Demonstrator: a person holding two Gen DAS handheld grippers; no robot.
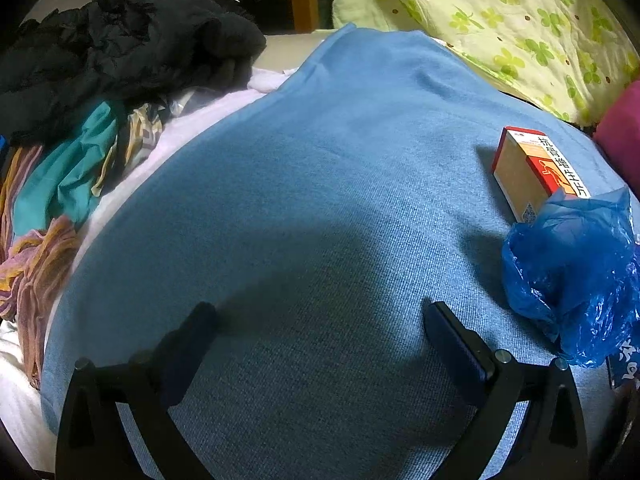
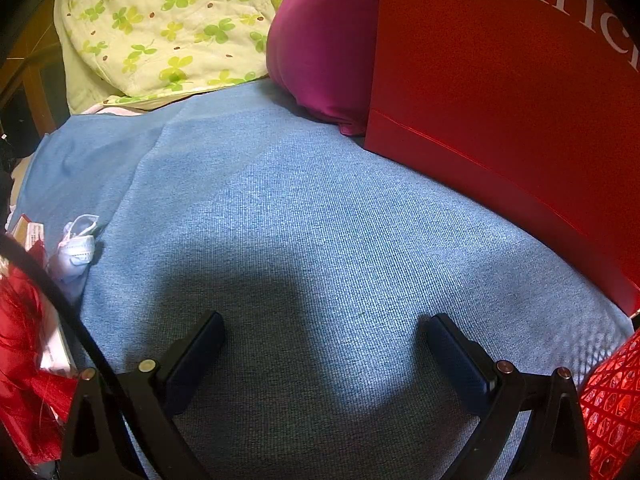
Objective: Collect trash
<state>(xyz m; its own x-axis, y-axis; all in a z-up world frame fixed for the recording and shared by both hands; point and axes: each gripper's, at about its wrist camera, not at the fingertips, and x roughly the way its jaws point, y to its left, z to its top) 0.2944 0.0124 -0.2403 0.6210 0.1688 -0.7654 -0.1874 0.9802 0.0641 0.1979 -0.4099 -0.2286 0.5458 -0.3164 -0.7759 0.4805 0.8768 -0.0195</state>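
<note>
In the left wrist view my left gripper point(image 1: 320, 320) hangs open over a blue cloth point(image 1: 320, 184), nothing between its fingers. To its right lie a small red and tan carton point(image 1: 532, 168) and a crumpled blue plastic bag point(image 1: 572, 272), the bag overlapping the carton's near end. In the right wrist view my right gripper point(image 2: 322, 330) is open above the same blue cloth point(image 2: 320, 220) and holds nothing. A crumpled white mask or tissue point(image 2: 76, 248) lies at the far left, beside a small carton's edge point(image 2: 24, 232) and red crinkled wrapping point(image 2: 24, 360).
A heap of black and coloured clothes point(image 1: 100, 80) fills the left side. A green clover-print quilt point(image 2: 168, 28) and a magenta cushion point(image 2: 324, 44) lie behind. A large red paper bag point(image 2: 512, 112) stands at the right, with red mesh point(image 2: 612, 408) by it.
</note>
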